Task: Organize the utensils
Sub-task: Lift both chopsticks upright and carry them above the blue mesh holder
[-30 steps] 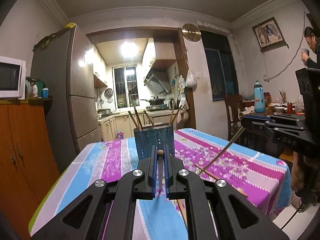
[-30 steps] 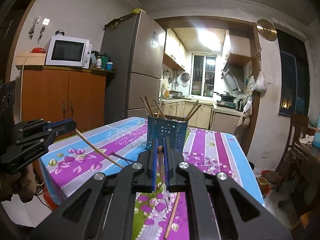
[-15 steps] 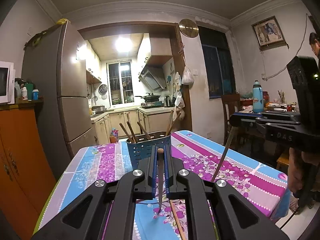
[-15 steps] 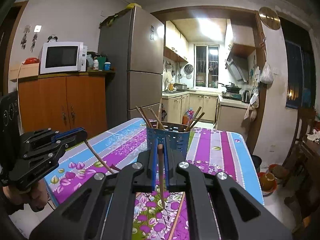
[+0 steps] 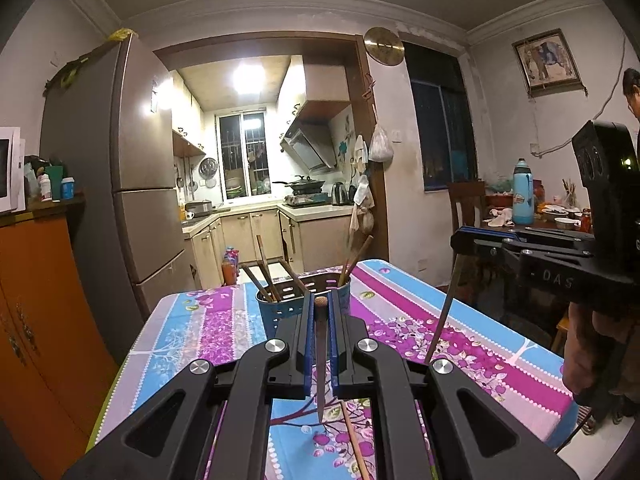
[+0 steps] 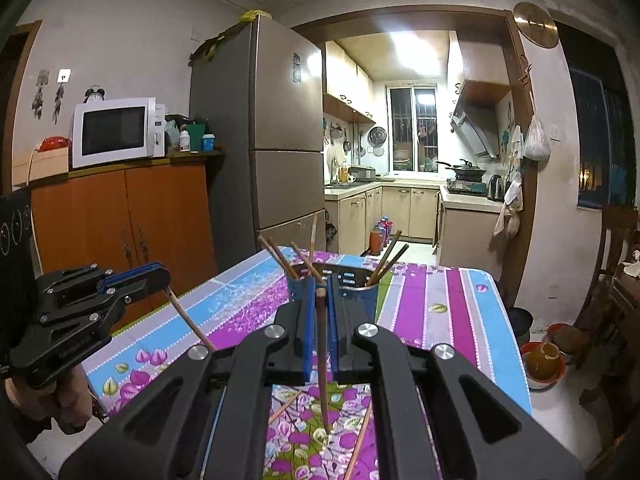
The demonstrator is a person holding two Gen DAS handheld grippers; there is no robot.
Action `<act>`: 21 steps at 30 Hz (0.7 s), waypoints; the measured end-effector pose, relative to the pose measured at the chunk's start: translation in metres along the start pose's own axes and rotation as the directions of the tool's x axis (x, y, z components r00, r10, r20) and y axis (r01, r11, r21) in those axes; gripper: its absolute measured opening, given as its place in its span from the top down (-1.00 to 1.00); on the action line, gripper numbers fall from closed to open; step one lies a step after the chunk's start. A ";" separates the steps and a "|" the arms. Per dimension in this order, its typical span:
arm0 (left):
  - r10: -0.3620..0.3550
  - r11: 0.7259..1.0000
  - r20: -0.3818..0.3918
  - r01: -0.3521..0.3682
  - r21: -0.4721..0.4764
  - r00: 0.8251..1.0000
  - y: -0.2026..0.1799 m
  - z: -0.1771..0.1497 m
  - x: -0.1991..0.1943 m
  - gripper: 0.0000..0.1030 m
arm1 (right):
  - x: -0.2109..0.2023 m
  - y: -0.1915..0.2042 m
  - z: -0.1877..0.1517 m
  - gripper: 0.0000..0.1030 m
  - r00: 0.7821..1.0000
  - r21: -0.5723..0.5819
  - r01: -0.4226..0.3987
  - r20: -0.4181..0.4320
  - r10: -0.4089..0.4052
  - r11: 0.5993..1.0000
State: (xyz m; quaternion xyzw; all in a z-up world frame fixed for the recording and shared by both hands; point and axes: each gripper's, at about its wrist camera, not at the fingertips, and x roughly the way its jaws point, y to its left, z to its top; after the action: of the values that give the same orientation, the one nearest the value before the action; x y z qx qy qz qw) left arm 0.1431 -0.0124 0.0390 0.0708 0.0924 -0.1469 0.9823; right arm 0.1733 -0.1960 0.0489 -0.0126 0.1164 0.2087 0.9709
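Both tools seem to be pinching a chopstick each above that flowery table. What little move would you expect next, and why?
Probably a short carry forward to the blue holder. Each tool, left and right, grips one chopstick, the left's and the right's, nearly upright with its tip hanging down. The holder stands just ahead and already has several chopsticks leaning in it, so dropping these in tip first looks like the natural next step.

Both grippers hover level above the table [image 5: 460, 320], left gripper [image 5: 320, 312] and right gripper [image 6: 320, 300] each clamped on a chopstick.
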 end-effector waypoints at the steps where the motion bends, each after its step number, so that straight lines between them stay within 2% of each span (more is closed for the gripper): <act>1: 0.004 1.000 -0.004 -0.004 -0.003 1.000 0.002 0.003 0.002 0.85 | 0.002 -0.001 0.003 0.91 1.000 0.002 -0.001 0.000 0.001 1.000; 11: 0.019 1.000 -0.009 -0.019 -0.014 1.000 0.014 0.047 0.015 0.85 | 0.021 -0.017 0.052 0.91 1.000 0.028 -0.007 0.013 0.007 1.000; 21: 0.032 0.998 0.036 -0.029 -0.059 0.999 0.036 0.120 0.038 0.85 | 0.041 -0.030 0.121 0.91 0.999 0.014 -0.012 0.043 0.012 1.000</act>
State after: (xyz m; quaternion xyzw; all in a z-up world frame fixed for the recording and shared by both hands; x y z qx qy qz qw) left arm 0.2091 -0.0085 0.1517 0.0407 0.0772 -0.1305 0.9876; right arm 0.2484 -0.1986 0.1568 -0.0007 0.0970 0.2140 0.9720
